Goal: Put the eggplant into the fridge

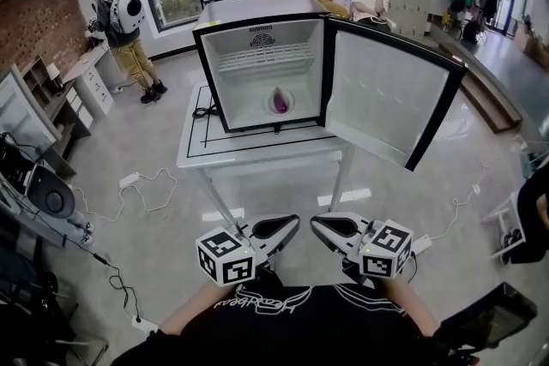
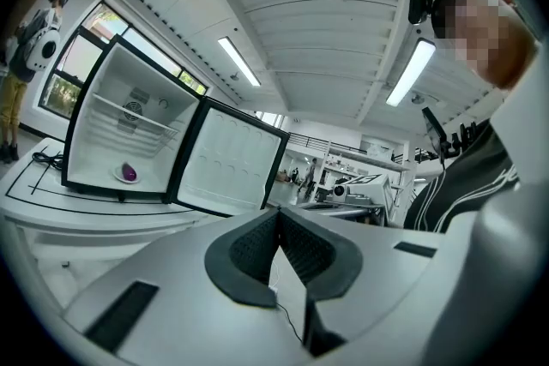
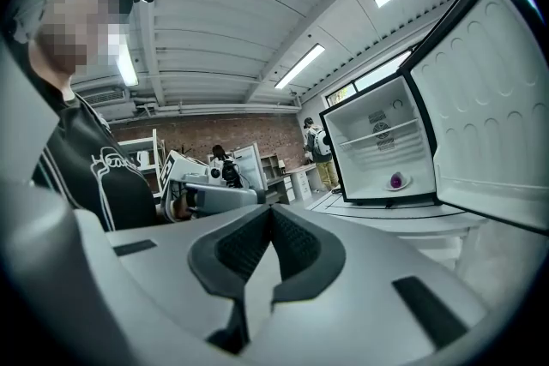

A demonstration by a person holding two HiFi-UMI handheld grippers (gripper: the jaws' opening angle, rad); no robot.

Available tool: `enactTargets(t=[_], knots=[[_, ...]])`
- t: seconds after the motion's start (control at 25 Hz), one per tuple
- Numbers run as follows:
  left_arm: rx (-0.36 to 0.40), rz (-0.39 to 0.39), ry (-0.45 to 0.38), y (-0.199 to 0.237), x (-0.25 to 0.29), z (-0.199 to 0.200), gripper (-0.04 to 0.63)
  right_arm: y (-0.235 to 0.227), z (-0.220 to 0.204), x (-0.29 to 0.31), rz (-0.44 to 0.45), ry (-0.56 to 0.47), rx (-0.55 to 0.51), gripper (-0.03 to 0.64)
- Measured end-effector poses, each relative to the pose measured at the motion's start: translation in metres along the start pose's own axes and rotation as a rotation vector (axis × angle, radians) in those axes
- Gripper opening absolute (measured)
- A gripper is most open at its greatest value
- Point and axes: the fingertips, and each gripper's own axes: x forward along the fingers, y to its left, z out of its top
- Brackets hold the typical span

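A small purple eggplant [image 1: 280, 102] lies on a white plate [image 1: 289, 109] on the floor of the open mini fridge [image 1: 225, 73], which stands on a white table [image 1: 196, 152]. It also shows far off as the eggplant [image 2: 129, 173] in the left gripper view and the eggplant [image 3: 396, 181] in the right gripper view. Both grippers are held low near the person's chest, well short of the table, tips turned toward each other. My left gripper [image 1: 293, 221] [image 2: 277, 215] is shut and empty. My right gripper [image 1: 316, 221] [image 3: 270, 211] is shut with nothing in it.
The fridge door [image 1: 386, 103] swings wide open to the right, past the table's edge. A wire shelf [image 1: 262, 57] sits high in the fridge. Cables and a power strip [image 1: 130, 180] lie on the floor left of the table. People sit behind the fridge; one stands at the far left [image 1: 120, 21].
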Motion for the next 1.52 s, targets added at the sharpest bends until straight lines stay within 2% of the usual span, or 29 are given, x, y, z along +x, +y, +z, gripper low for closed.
enactTargets(t=[0.36, 0.8, 1.16, 1.52], knots=[[-0.006, -0.013, 0.012, -0.025, 0.001, -0.018, 0.008, 0.009, -0.014, -0.021, -0.023, 0.0, 0.042, 0.006], [0.011, -0.011, 0.043, -0.032, 0.004, -0.023, 0.009, 0.01, -0.021, -0.03, -0.043, -0.01, 0.04, 0.006], [0.031, -0.025, 0.044, -0.036, 0.008, -0.017, 0.008, 0.009, -0.017, -0.034, -0.055, -0.015, 0.038, 0.006], [0.016, -0.033, 0.011, -0.034, 0.001, -0.007, 0.008, 0.01, -0.01, -0.029, -0.049, -0.014, 0.023, 0.006]])
